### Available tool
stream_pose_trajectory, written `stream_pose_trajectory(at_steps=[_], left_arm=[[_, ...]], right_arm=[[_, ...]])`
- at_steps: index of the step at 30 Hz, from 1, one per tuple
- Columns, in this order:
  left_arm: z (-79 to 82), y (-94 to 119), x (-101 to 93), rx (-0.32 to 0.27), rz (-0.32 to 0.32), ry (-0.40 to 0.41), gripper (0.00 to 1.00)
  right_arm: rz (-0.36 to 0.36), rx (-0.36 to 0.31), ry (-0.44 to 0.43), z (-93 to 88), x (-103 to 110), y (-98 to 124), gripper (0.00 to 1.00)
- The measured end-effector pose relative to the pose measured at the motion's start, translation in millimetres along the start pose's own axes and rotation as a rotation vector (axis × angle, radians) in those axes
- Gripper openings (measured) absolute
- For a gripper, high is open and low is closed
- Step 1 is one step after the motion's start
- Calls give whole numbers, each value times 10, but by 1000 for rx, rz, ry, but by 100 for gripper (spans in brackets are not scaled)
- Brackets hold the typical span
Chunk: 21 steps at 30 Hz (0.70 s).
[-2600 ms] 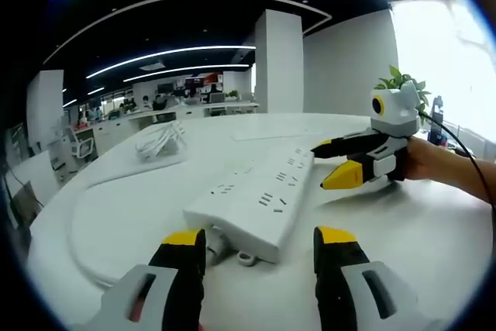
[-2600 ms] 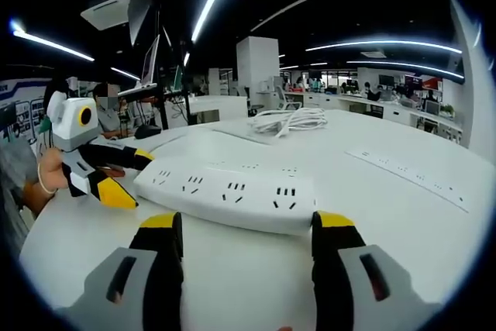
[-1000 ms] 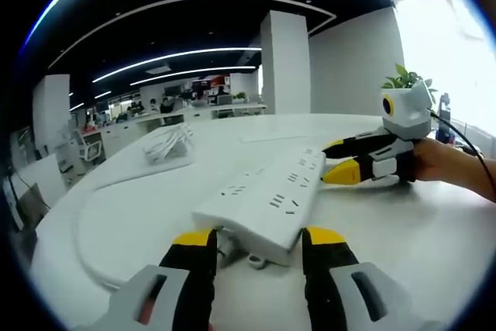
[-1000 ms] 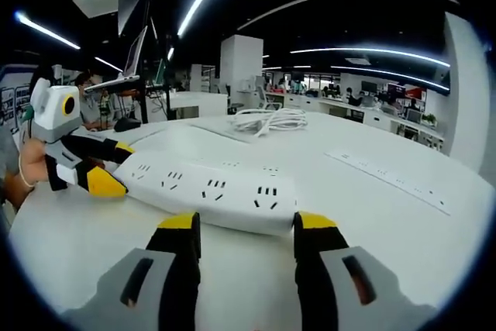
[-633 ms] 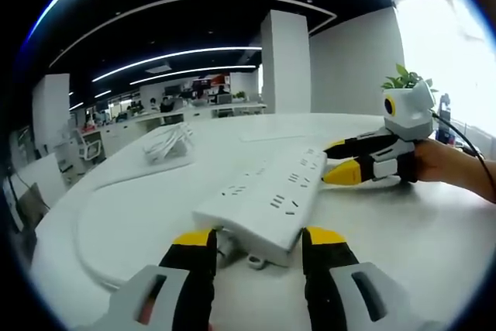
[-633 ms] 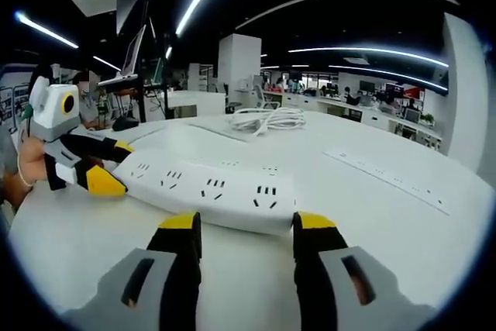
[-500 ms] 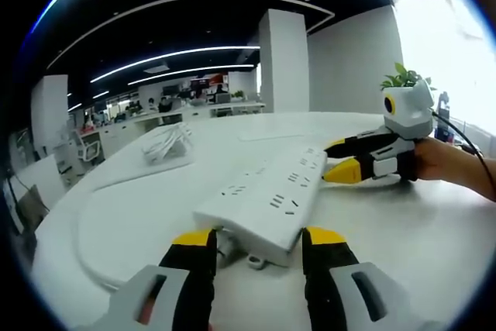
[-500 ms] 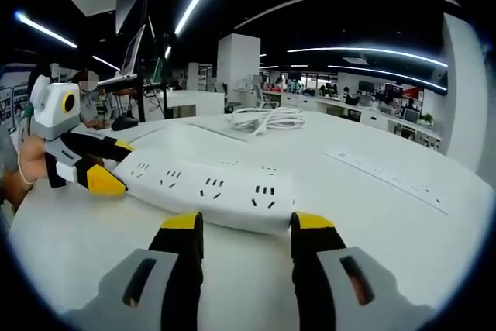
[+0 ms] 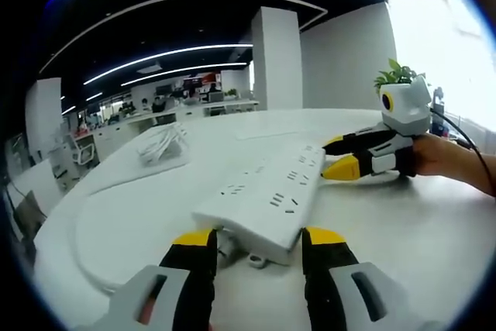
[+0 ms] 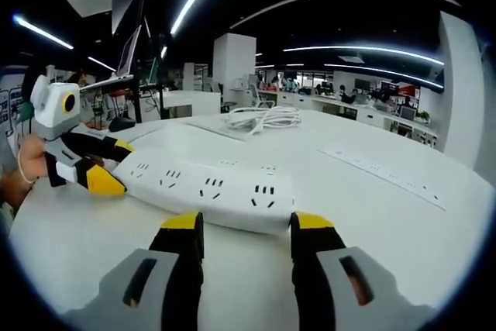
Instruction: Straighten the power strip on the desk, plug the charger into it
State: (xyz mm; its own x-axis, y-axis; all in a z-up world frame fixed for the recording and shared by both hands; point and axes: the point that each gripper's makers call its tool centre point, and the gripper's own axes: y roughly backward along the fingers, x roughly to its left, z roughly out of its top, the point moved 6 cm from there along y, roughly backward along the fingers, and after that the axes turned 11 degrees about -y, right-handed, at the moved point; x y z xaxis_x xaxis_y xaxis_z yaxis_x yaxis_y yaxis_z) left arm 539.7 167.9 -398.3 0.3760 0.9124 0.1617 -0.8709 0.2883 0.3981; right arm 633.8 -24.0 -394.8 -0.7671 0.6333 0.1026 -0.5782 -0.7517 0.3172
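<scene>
1. Power strip (image 9: 263, 195) – white, multi-socket, flat on the white desk (image 9: 139, 215). Sits at a slant betw. our two grippers, sockets facing up. In the right gripper view the same strip (image 10: 209, 191) runs across in front of us.

2. Left gripper (image 9: 256, 242) – our jaws stand apart, one either side of the strip's near end, where the cord leaves it. Whether the tips touch the casing we can't tell. Nothing clamped, as far as we see.

3. Right gripper (image 10: 242, 226) – jaws likewise apart, straddling the opp. end of the strip; contact not clear. Seen from the left gripper view (image 9: 341, 156) its yellow tips sit at the strip's far end.

4. Charger w/ cable (image 10: 267, 119) – we take the white coiled bundle further back on the desk for it; well apart from the strip, untouched. Plug-in step not begun.

5. Second strip (image 10: 387, 176) – long, flat, off to one side in the right gripper view; not part of the job, we judge.

6. Risks, our judgement:
 a. Uneven push from the two ends → strip pivots past straight or skids on the smooth top.
 b. Jaws close on the cord end rather than the casing → cord bends, strip jerks.
 c. Loose hold at one end → strip slips out mid-turn.
 d. Reaching for the charger later, the cable tangle may drag & nudge the strip crooked again.
 e. Plug pressed in w/out the strip braced → it slides away, prongs miss the socket.
</scene>
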Motion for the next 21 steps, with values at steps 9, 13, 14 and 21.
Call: stream_pose_trajectory(at_steps=[9, 13, 14, 21], left_arm=[[1, -2, 5, 0, -15, -16, 44], [0, -3, 10, -3, -26, -27, 43], [0, -4, 11, -5, -28, -28, 43], [-1, -17, 24, -12, -45, -34, 43]], right_arm=[[-15, 8, -8, 7, -11, 9, 44], [-24, 6, -13, 14, -44, -1, 44], [-26, 5, -13, 15, -49, -1, 43], [-42, 4, -20, 20, -94, 5, 42]])
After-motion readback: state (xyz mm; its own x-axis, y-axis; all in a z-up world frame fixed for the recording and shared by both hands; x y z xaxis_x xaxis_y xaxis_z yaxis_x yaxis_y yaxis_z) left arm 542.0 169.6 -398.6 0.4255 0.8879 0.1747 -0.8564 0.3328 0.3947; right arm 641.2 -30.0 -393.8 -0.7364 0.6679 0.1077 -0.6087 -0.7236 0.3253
